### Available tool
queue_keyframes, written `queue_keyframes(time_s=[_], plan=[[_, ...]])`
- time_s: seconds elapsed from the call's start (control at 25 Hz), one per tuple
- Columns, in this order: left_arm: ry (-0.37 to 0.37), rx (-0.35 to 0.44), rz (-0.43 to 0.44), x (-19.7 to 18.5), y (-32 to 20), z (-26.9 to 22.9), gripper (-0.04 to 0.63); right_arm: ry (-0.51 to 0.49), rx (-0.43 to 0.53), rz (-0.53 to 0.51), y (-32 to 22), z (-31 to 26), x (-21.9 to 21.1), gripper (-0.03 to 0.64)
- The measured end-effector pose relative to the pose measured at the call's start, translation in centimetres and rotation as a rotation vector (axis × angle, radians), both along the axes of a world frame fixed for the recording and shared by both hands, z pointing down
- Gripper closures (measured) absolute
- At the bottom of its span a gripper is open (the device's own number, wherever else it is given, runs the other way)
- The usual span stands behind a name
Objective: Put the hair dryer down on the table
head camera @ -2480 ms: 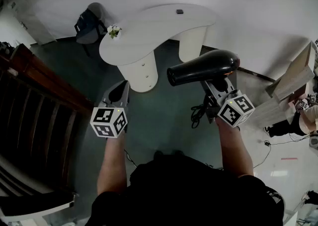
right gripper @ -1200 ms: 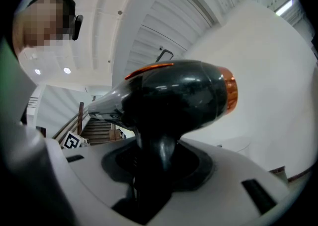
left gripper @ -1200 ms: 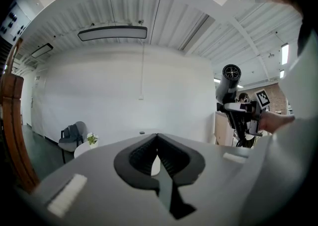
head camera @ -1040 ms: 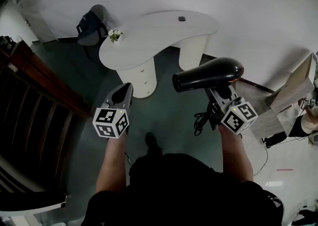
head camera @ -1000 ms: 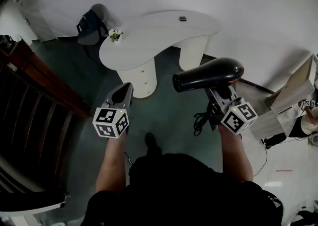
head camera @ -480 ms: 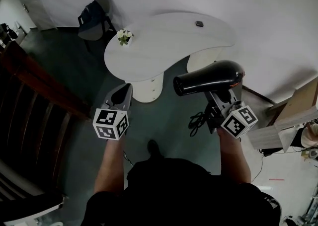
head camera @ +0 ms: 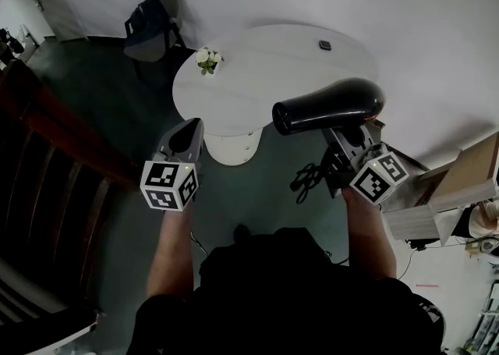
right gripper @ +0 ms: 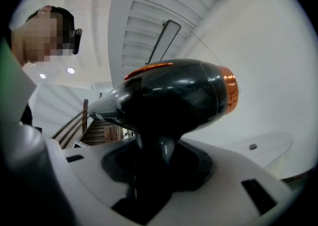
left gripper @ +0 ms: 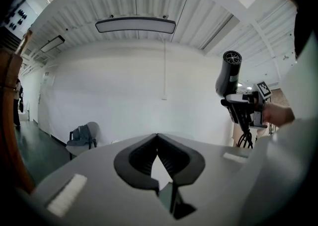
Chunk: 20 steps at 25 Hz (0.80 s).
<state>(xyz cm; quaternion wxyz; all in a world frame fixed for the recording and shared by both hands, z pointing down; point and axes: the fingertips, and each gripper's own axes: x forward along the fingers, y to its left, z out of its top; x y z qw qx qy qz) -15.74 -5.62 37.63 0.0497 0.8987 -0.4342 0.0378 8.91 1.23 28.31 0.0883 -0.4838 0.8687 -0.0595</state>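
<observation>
A black hair dryer [head camera: 327, 105] with an orange rear ring is held in the air, nozzle pointing left. My right gripper [head camera: 348, 141] is shut on its handle [right gripper: 160, 156], and its cord [head camera: 306, 180] dangles below. The dryer's body [right gripper: 174, 98] fills the right gripper view. A white rounded table [head camera: 273, 69] stands ahead, its near edge just beyond the dryer. My left gripper [head camera: 191, 129] hovers to the left of the dryer, shut and empty, with its tips meeting [left gripper: 157, 135]. From that side the hair dryer [left gripper: 228, 73] shows upright at the right.
A small potted plant [head camera: 207, 58] and a small dark object [head camera: 325, 45] sit on the table. A chair with a backpack [head camera: 152, 22] stands behind it. A wooden stair rail [head camera: 54, 143] runs along the left; boards [head camera: 468, 182] lie at the right.
The table has come nearer and now lies just beyond the hair dryer. Both grippers keep their pose, the right one still holding the dryer.
</observation>
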Motion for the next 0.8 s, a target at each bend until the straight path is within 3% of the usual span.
queue_keyframes(time_s=[0.4, 0.8], plan=[[0.003, -0.017, -0.020, -1.4, -3.1, 0.9, 0.584, -0.020, -0.023, -0.032, -4.9, 0.7, -1.4, 0.457], [-0.011, -0.070, -0.062, -0.6, -12.0, 2.9, 0.584, -0.033, -0.075, -0.083, -16.2, 3.5, -0.7, 0.458]])
